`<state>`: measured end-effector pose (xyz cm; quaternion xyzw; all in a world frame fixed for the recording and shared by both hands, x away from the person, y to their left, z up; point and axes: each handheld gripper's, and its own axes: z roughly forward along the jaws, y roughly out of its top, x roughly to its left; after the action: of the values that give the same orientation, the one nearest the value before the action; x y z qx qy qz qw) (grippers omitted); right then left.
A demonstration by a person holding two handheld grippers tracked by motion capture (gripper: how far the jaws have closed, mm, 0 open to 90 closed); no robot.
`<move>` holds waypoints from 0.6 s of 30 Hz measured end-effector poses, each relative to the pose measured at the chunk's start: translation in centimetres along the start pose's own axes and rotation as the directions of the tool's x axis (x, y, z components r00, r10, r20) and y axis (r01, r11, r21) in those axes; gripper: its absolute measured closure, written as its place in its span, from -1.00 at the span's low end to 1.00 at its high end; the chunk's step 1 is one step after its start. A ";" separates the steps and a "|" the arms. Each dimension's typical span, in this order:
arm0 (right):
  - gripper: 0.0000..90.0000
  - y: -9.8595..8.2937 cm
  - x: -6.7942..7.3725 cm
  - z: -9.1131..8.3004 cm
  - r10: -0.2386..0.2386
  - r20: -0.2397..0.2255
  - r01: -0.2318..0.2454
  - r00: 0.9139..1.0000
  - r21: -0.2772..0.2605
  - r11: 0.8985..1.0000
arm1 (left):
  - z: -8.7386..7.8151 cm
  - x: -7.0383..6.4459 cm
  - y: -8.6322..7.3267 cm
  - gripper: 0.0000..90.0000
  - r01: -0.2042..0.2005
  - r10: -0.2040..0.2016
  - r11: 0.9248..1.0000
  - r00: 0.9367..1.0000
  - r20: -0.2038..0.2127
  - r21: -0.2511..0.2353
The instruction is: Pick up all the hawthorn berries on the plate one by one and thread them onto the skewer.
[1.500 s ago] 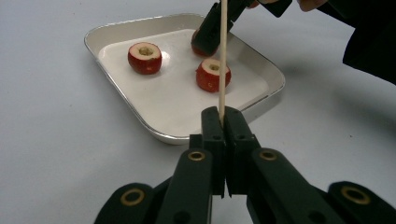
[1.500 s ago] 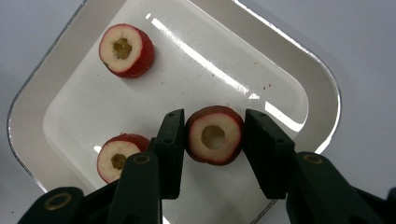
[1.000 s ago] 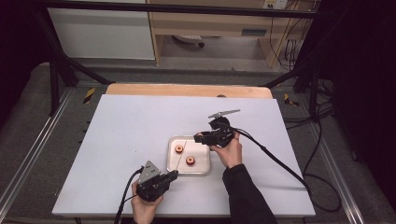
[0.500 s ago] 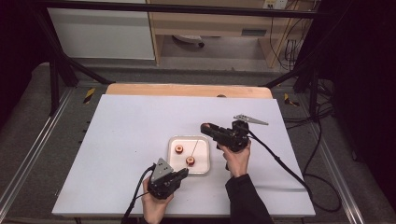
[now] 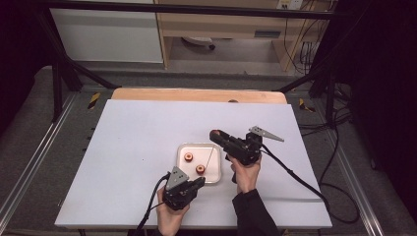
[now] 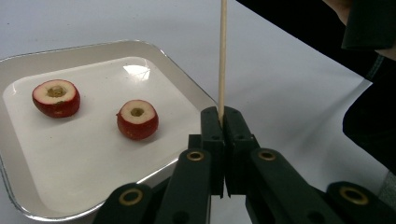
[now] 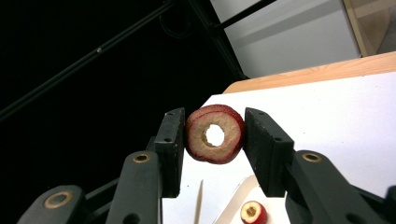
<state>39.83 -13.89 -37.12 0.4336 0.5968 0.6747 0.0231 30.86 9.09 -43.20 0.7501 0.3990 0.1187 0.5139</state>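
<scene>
High view: I see the white tray [image 5: 215,178] at frame centre with two cored red fruit pieces [image 5: 188,157]. My left gripper [image 5: 189,189] sits at lower centre, my right gripper [image 5: 219,136] just right of the tray, raised.

Left gripper view: my jaws are clamped on a wooden skewer [image 6: 222,56] that rises to the top edge, the tray at left.

Right gripper view: my jaws pinch a cored fruit ring [image 7: 215,134] at centre, its hole facing the camera.

My worry is that threading it could go off-centre and split the ring, or the thin skewer could pivot in the grip. I can read no labels or writing.
</scene>
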 end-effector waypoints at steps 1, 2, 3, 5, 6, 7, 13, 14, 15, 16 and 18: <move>0.33 -0.1 0.1 0.0 -0.001 0.001 0.001 1.000 -0.006 1.000 | 0.0 0.0 0.1 0.97 0.004 -0.004 1.000 1.000 -0.003 -0.001; 0.33 -0.1 0.1 0.0 -0.001 0.001 0.001 1.000 -0.006 1.000 | 0.1 -0.1 0.1 0.97 0.013 -0.013 1.000 1.000 -0.002 -0.003; 0.33 -0.3 0.2 0.0 0.000 -0.008 0.000 1.000 -0.014 1.000 | 0.1 -0.1 0.1 0.97 0.017 -0.017 1.000 1.000 -0.004 -0.003; 0.33 -0.4 0.3 0.0 -0.004 -0.011 0.004 1.000 -0.020 1.000 | 0.1 -0.1 0.1 0.97 0.030 -0.030 1.000 1.000 -0.004 -0.007; 0.33 -0.4 0.3 0.0 -0.004 -0.011 0.004 1.000 -0.020 1.000 | 0.1 -0.1 0.1 0.97 0.037 -0.037 0.999 0.999 -0.005 -0.010; 0.33 -0.5 0.4 0.0 -0.004 -0.011 0.004 1.000 -0.026 1.000 | 0.1 -0.1 0.2 0.97 0.041 -0.041 0.999 0.999 -0.004 -0.013; 0.33 -0.6 0.4 0.0 -0.008 -0.009 0.008 1.000 -0.027 1.000 | 0.1 -0.1 0.2 0.97 0.056 -0.056 0.998 0.998 0.001 -0.016; 0.33 -0.7 0.4 0.1 -0.006 -0.009 0.006 1.000 -0.028 1.000 | 0.1 -0.1 0.2 0.97 0.062 -0.062 0.998 0.998 0.003 -0.016; 0.33 -0.7 0.4 0.1 -0.005 -0.010 0.005 1.000 -0.027 1.000 | 0.1 -0.1 0.2 0.97 0.066 -0.066 0.998 0.998 0.005 -0.017; 0.33 -0.7 0.4 0.1 -0.009 -0.007 0.009 1.000 -0.029 1.000 | 0.1 -0.1 0.2 0.97 0.066 -0.066 0.998 0.998 0.005 -0.017; 0.33 -0.8 0.4 0.1 -0.007 -0.010 0.007 1.000 -0.029 1.000 | 0.1 -0.1 0.2 0.97 0.067 -0.067 0.998 0.998 0.003 -0.015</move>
<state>39.25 -13.37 -37.53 0.4275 0.5887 0.6854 0.0287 30.98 8.92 -43.11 0.7324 0.4225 0.1034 0.5238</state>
